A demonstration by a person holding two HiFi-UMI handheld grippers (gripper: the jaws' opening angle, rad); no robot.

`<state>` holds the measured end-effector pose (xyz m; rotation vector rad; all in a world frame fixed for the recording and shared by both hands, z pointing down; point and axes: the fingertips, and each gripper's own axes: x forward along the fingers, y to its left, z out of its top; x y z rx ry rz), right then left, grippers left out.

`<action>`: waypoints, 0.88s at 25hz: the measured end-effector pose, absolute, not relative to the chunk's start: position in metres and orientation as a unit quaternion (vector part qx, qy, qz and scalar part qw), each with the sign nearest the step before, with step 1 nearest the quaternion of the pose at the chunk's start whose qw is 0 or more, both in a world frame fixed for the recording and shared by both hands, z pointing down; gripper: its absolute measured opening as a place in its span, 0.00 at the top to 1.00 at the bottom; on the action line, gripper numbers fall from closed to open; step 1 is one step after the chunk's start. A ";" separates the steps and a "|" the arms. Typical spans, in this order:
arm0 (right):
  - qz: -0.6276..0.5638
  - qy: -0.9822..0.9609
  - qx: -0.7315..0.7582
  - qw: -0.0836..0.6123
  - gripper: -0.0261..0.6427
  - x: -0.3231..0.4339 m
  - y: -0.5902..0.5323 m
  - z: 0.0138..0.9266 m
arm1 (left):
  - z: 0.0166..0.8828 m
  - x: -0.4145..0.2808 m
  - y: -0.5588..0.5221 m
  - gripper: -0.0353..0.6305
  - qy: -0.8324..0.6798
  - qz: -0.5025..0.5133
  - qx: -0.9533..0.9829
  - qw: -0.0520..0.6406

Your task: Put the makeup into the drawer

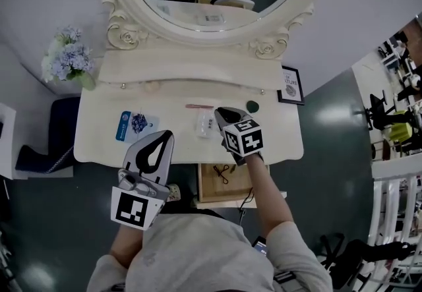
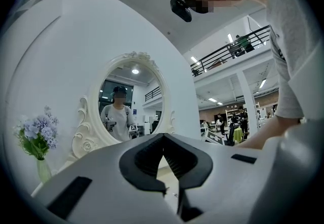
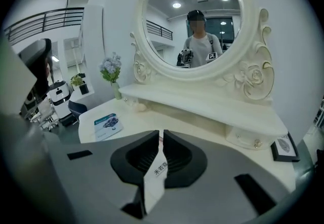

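**Item:** small white paper sachet with dark print (image 3: 156,177), the makeup piece in hand.

**Location:** it is pinched by its upper end in your right gripper (image 3: 162,134) and raised above the cream-white dressing-table surface (image 1: 99,142). It is not in the drawer yet.

**Right gripper:** fingers clenched on the sachet, which they hold by a narrow strip only.

**Left gripper** (image 1: 166,136)**:** fingers closed tip to tip on nothing. It hangs off the front edge of the surface, just left of the drawer.

**Destination:** open wooden drawer (image 1: 211,190), pulled out below the front edge and lying under your right forearm. A small dark item (image 1: 222,173) already sits in it.

**Step in hand, as judged:** carry the sachet to the drawer.
- Keep the pinch firm, since so slight a hold may let the sachet slip.
- Draw the gripper back toward you over the front edge.
- Lower it over bare wood, and only then part the fingers, low inside the walls.

**Edges:** the front lip of the surface lies between the sachet and the drawer, so clear it before you descend.

**Open room:**
- Bare wood shows at the drawer's near left.
- The left gripper stands near that corner, so hold it aside.
- The blue-and-white printed packet (image 1: 135,124), slim pink stick (image 1: 198,106) and dark green round disc (image 1: 252,106) lie further back on the surface, away from the route to the drawer.
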<state>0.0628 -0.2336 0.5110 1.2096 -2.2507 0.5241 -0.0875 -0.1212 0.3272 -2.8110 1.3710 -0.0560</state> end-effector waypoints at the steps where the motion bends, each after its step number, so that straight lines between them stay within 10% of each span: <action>1: 0.196 -0.832 0.443 0.269 0.92 0.062 -0.236 0.516 | 0.328 -0.088 -0.122 0.93 0.439 -0.019 -0.898 0.005; 22: 0.174 -0.820 0.382 0.389 0.82 0.047 -0.269 0.598 | 0.352 -0.108 -0.136 0.93 0.462 -0.042 -0.885 -0.028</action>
